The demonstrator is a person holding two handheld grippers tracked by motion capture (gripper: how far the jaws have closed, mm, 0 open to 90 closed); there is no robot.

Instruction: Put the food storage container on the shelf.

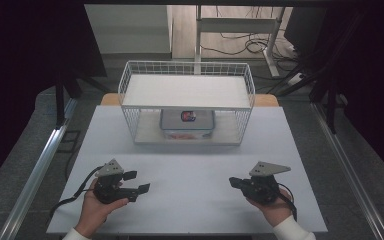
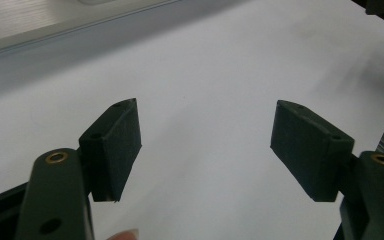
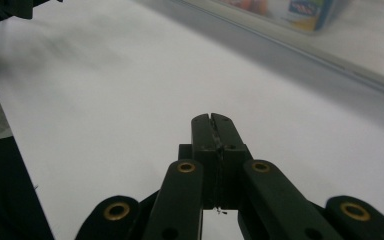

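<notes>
A white wire shelf rack (image 1: 187,75) stands at the far middle of the white table (image 1: 190,165). On its lower level sits a clear lidded container (image 1: 187,123) with a red and dark label; its corner (image 3: 300,10) appears at the top of the right gripper view. My left gripper (image 1: 136,182) rests low at the near left, held by a hand, jaws wide apart with nothing between them (image 2: 205,145). My right gripper (image 1: 234,182) is at the near right, pointing left, its jaws pressed together and empty (image 3: 213,120).
Metal rails (image 1: 35,170) run along both sides of the table. Beyond the rack are a desk frame (image 1: 240,30) and loose cables (image 1: 240,47) on the floor. Cables trail from both grippers toward the near table edge.
</notes>
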